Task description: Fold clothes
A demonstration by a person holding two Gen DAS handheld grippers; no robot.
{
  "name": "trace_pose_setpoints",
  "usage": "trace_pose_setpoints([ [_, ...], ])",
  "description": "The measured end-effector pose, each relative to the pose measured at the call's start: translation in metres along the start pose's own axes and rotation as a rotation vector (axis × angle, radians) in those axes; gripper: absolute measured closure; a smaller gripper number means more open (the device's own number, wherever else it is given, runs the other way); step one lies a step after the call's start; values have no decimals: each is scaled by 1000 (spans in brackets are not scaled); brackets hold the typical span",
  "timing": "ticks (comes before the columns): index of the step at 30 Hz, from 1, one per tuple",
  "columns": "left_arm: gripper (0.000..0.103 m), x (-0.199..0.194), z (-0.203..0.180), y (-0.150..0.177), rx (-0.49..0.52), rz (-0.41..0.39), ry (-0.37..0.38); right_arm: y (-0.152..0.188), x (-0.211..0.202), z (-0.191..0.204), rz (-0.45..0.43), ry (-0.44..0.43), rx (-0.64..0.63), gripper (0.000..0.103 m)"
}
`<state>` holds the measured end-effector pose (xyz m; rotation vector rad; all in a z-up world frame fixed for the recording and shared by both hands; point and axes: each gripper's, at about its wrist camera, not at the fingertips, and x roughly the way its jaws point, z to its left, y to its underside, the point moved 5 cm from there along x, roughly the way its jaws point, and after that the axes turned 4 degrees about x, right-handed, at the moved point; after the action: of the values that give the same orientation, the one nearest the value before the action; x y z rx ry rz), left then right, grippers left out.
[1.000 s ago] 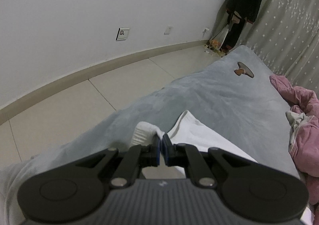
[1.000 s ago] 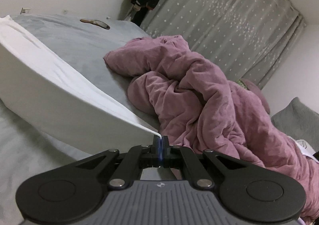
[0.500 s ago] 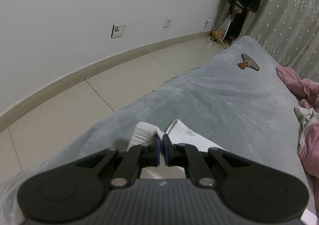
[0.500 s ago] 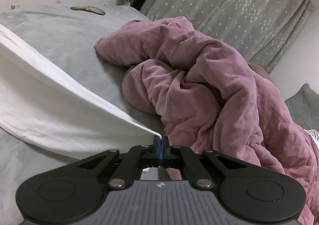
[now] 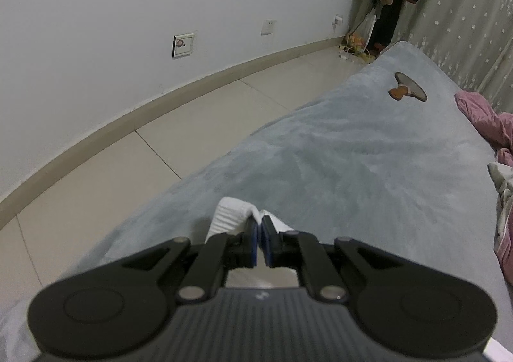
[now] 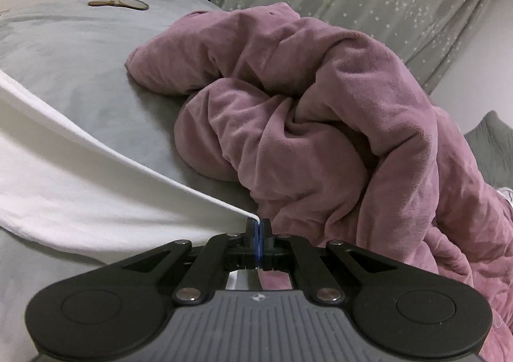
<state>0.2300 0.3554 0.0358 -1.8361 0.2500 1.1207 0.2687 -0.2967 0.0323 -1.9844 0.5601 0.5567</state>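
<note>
Both tongs are pinched on the same white garment (image 6: 73, 189), which is stretched between them over the grey bed (image 5: 368, 163). The left tongs (image 5: 259, 235) are narrow, closed on a ribbed white cuff or hem that bunches up at 11 o'clock of the tips. The right tongs (image 6: 258, 230) are clamped tight on a thin corner, and from there the cloth runs taut toward 10 o'clock, its lower part sagging onto the bed.

The step in hand looks like carrying a held edge across to lay a fold, or drawing the garment flat before one; the views fit either. To do it well, I judge that both grips should stay firm and level, with the edge kept taut so it comes down straight and does not wrinkle. The right corner is held only by a sliver, so a sharp tug could slip it. The pink blanket (image 6: 336, 112) heaps at 1 o'clock of the right tongs; keep the cloth off it.
</note>
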Motion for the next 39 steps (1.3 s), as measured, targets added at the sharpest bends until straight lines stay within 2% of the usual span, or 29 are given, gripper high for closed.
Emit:
trace_pose_setpoints([
  [7,99,15,-12,-8,32,12,-11,2,13,-1,40,31,4,103],
  [12,99,30,-17,-8,49,38,-28,1,20,-1,57,18,-3,103],
  [33,98,51,-24,-11,79,44,-52,-10,56,2,87,15,48,103],
  [39,95,57,-24,-12,86,44,-34,-7,64,8,114,5,32,103],
])
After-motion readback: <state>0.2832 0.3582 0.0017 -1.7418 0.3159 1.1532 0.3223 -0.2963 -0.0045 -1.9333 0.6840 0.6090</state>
